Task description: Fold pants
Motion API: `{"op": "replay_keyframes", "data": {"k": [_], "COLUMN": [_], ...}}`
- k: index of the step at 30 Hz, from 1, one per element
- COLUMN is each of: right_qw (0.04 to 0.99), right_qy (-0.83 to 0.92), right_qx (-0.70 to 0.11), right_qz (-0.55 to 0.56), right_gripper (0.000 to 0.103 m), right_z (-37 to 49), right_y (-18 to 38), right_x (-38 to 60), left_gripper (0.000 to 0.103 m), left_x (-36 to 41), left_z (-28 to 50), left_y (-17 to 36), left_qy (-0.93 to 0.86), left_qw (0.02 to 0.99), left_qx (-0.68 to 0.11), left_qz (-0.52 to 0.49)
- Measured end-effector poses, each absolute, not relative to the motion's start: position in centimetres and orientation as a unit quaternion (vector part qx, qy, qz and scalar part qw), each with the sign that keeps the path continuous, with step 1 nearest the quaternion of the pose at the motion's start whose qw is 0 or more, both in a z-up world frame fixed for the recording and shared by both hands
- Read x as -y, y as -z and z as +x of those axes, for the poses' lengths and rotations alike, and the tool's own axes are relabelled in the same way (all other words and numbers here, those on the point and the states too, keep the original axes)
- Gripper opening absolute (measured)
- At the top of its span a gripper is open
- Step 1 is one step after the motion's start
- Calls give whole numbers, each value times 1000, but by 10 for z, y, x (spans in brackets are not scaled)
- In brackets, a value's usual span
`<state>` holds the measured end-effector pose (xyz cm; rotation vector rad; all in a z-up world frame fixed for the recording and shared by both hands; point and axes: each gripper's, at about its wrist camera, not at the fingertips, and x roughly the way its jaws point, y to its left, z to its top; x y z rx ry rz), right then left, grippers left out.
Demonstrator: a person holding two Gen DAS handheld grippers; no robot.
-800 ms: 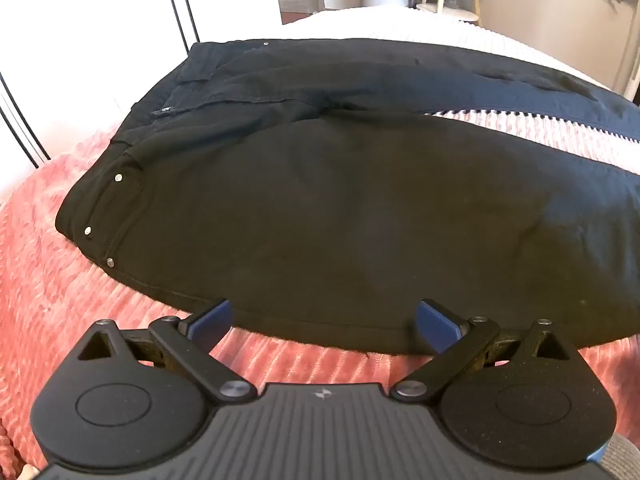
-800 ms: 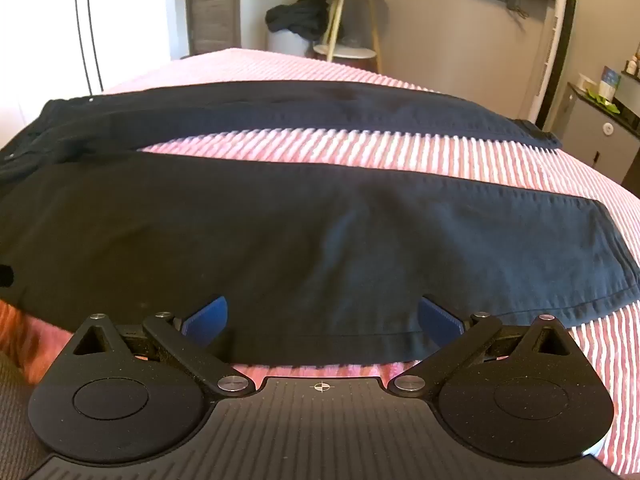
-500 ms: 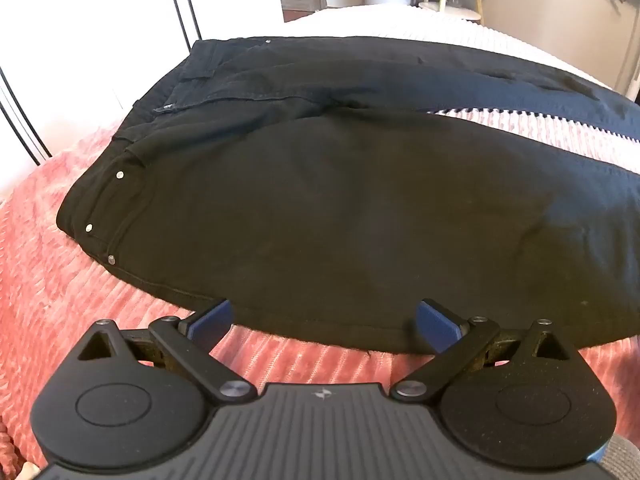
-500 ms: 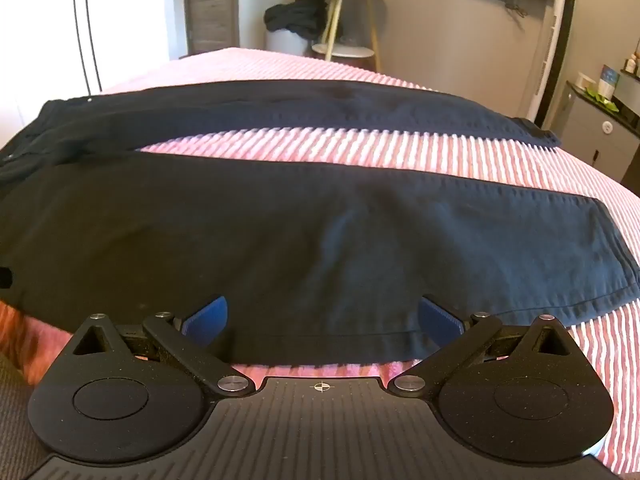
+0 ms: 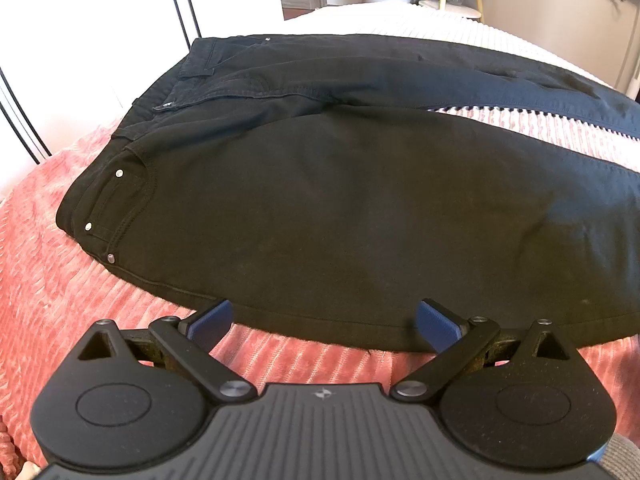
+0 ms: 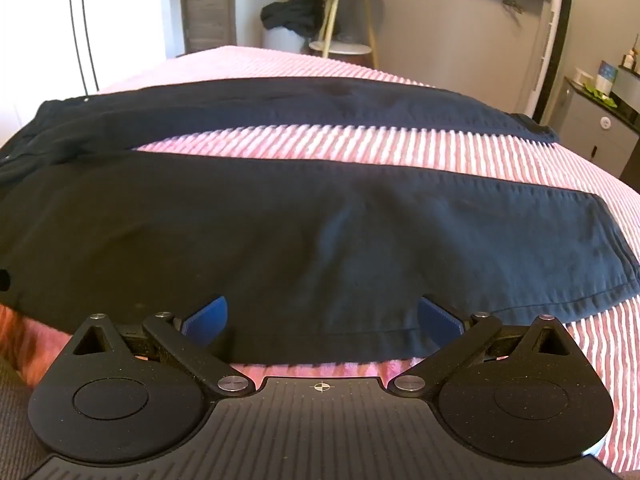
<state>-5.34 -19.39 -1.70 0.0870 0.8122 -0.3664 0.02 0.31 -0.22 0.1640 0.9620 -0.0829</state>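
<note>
We are at the first grasp — nothing folded. The pants point(image 5: 340, 208) lie flat on the bed point(image 5: 48, 280), legs spread toward 2 o'clock. Left gripper point(image 5: 324, 322) and right gripper point(image 6: 322, 318) both gape, empty, at the near seam. Next: pinch it, lift toward 12 o'clock.

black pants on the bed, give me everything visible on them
The black pants look like denim or heavy cotton, with silver rivets at the hip pocket. They lie flat and unfolded on the pink ribbed bedspread, waistband left, legs spread apart rightward, bedspread showing between them. Both open tools hover at the near leg's edge; contact is unclear.
</note>
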Motion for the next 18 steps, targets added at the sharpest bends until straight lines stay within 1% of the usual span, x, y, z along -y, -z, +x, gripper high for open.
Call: {"op": "replay_keyframes", "data": {"k": [18], "right_qw": [901], "right_qy": [178], "right_qx": [-394], "right_qz": [44], "right_gripper": [103], "right_z": [-53], "right_y": [17], "right_x": [195], "left_gripper": [99], "left_x": [-7], "left_z": [-1], "left_y": [3], "left_qy": [40], "left_qw": [881], "left_qx": [-464], "left_qz": [77]}}
